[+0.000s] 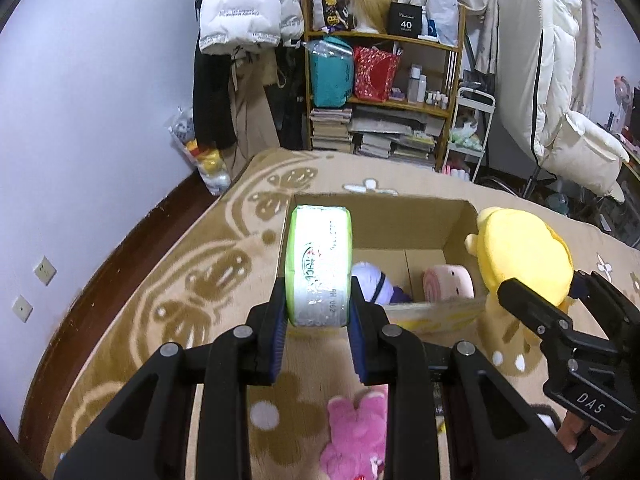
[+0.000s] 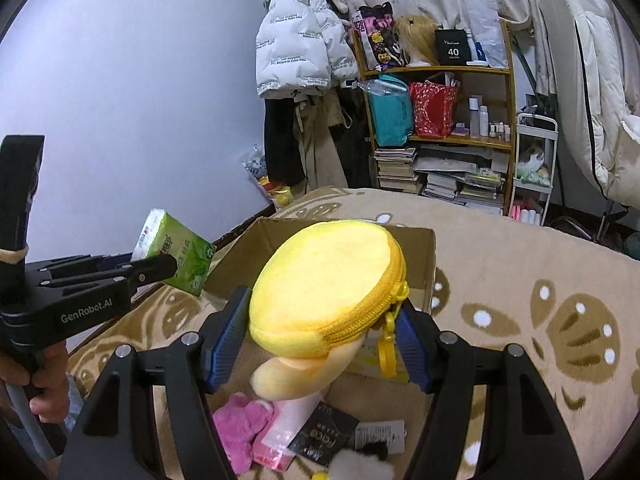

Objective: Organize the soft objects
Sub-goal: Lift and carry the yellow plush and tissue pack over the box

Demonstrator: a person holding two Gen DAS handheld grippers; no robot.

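**Two soft items held above a partly filled box**

Two soft objects are hanging in my grips at this moment. I am holding the tissue pack [image 1: 319, 266] clamped between the pads of the left gripper [image 1: 319, 320], poised over the near left corner of the cardboard box [image 1: 400, 220]. I am carrying the yellow plush pouch [image 2: 324, 288], zipper toward the lens, squeezed in the right gripper [image 2: 320, 344] above the box's near right edge. Both pairs of tongs are closed on their loads, not apart. Inside the box a purple-and-white plush [image 1: 374, 282] and a pink roll-shaped plush [image 1: 448, 282] are already lying on the floor of it. Outside, on the patterned rug [image 1: 160, 280], a pink teddy [image 1: 354, 436] and some flat packets [image 2: 328, 436] are waiting. I judge the sorting roughly half done: two stored, two in transit, several left.
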